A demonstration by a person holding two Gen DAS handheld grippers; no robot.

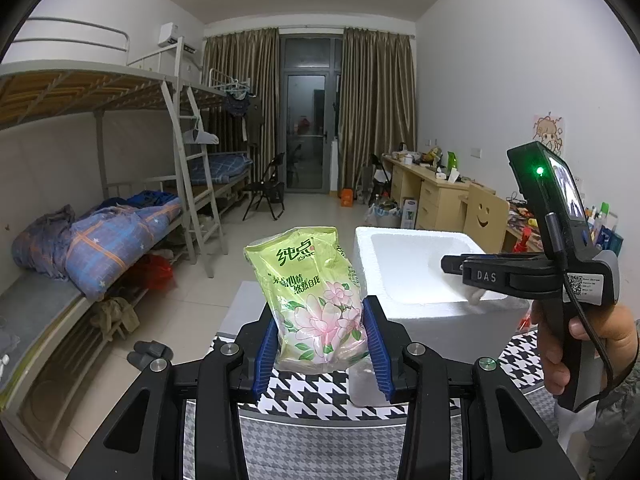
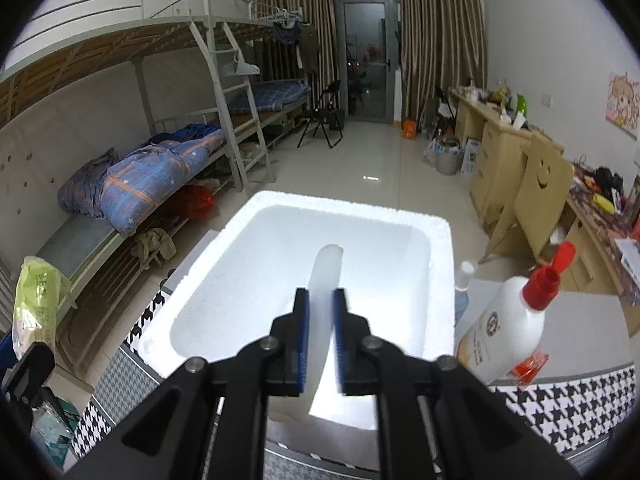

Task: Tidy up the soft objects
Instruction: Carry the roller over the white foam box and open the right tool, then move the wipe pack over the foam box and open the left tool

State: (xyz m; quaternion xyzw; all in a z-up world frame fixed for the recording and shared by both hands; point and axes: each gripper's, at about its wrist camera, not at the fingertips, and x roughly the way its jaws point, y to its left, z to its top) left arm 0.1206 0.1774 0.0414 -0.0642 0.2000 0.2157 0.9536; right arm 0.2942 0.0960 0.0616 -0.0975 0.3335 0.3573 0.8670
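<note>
The left hand-held gripper (image 1: 325, 346) is clamping a green tissue pack (image 1: 316, 300) by its lower end, holding it upright above the houndstooth tabletop (image 1: 312, 396), just left of the foam box (image 1: 420, 308). Pads are pressing both sides of the pack; the pack is not yet over the box opening.

The right hand-held gripper (image 2: 320, 340) is positioned over the foam box (image 2: 436, 264), pointing down into it. Its jaws are standing narrowly apart with a pale, translucent white item (image 2: 325, 280) between them. The item is extending forward into the box cavity. Whether the pads are pressing on it cannot be told; the gap suggests the item is being released.

To the right of the box, a white bottle (image 2: 504, 328) with a red cap is leaning on the tabletop; it looks rigid and probably lies outside the task.

Progress, as a judgement: the box interior is showing no other contents, so the white item is likely the first one going in. The tissue pack is next in line. Remaining: complete the release, withdraw the right gripper, then carry the pack rightward over the rim and lower it inside.
</note>
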